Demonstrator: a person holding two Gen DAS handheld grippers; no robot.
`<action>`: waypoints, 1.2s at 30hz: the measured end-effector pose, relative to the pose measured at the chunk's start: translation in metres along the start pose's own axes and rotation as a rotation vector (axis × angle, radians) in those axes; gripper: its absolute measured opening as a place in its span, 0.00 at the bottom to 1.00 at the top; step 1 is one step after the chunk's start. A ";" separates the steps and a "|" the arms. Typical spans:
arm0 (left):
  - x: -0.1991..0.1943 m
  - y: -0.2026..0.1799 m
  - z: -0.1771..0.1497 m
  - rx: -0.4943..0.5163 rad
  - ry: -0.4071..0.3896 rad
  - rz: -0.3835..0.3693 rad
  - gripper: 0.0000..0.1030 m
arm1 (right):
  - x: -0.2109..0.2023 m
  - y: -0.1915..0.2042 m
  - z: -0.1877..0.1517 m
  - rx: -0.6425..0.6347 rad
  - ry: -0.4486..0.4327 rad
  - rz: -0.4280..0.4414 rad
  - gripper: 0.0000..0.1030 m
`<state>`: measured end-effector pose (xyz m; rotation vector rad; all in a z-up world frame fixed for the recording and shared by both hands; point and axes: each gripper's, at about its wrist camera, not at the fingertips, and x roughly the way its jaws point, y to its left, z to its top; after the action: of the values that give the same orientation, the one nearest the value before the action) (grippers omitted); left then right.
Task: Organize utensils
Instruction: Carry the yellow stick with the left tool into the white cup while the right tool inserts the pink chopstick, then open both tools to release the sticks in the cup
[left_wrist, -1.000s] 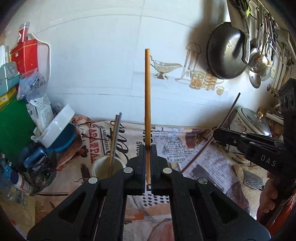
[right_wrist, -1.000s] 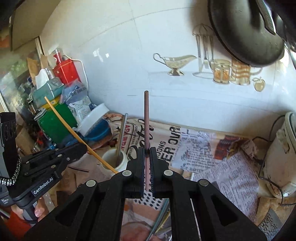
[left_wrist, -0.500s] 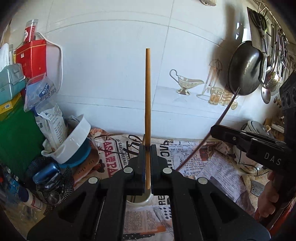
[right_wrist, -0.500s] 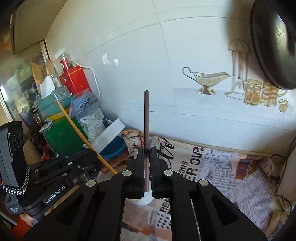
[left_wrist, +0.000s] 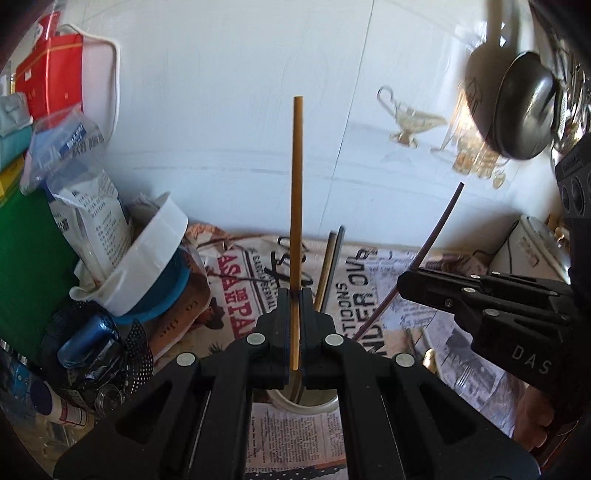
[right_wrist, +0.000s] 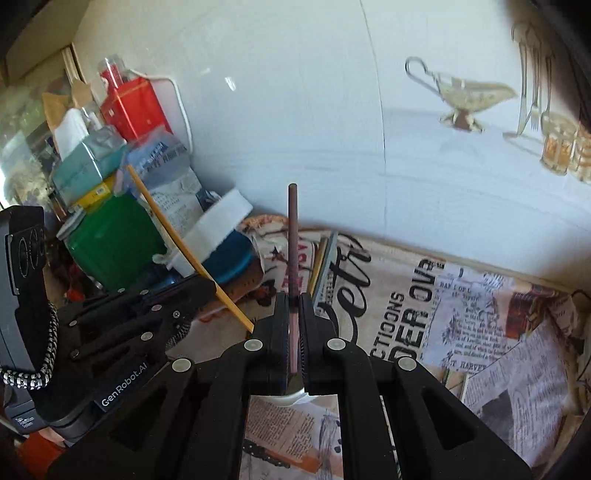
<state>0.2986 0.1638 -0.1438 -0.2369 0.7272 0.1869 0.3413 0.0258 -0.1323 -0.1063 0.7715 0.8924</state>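
Note:
My left gripper (left_wrist: 294, 295) is shut on a light wooden chopstick (left_wrist: 296, 184), held upright above a white cup (left_wrist: 303, 400) that shows just under the jaws. My right gripper (right_wrist: 294, 299) is shut on a dark brown chopstick (right_wrist: 293, 229), also upright over the same cup (right_wrist: 280, 398). Two utensils, one wooden and one grey metal (left_wrist: 330, 266), stand in the cup and lean toward the wall; they also show in the right wrist view (right_wrist: 325, 266). The right gripper shows at the right of the left wrist view (left_wrist: 480, 306), the left gripper at the left of the right wrist view (right_wrist: 140, 321).
A newspaper-print cloth (left_wrist: 369, 280) covers the counter. Clutter at left: a green container (right_wrist: 110, 240), a red box (right_wrist: 129, 107), bags, a blue bowl with a white tub (left_wrist: 159, 266). A dark pan (left_wrist: 524, 107) hangs at right above a white appliance (left_wrist: 528, 251). The tiled wall is close behind.
Both grippers have come lower and closer over the cup with their chopsticks still upright. The utensils standing in the cup are in view again.

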 end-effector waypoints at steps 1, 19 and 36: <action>0.005 0.002 -0.003 0.003 0.013 0.003 0.02 | 0.005 -0.001 -0.002 0.005 0.016 0.000 0.05; 0.058 0.009 -0.019 -0.009 0.158 0.012 0.02 | 0.043 0.000 -0.013 -0.005 0.114 -0.023 0.05; 0.013 -0.015 -0.010 0.024 0.095 0.075 0.23 | -0.004 -0.013 -0.019 -0.049 0.069 -0.056 0.14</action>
<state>0.3060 0.1475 -0.1575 -0.1965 0.8330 0.2391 0.3388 0.0072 -0.1466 -0.2016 0.8071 0.8583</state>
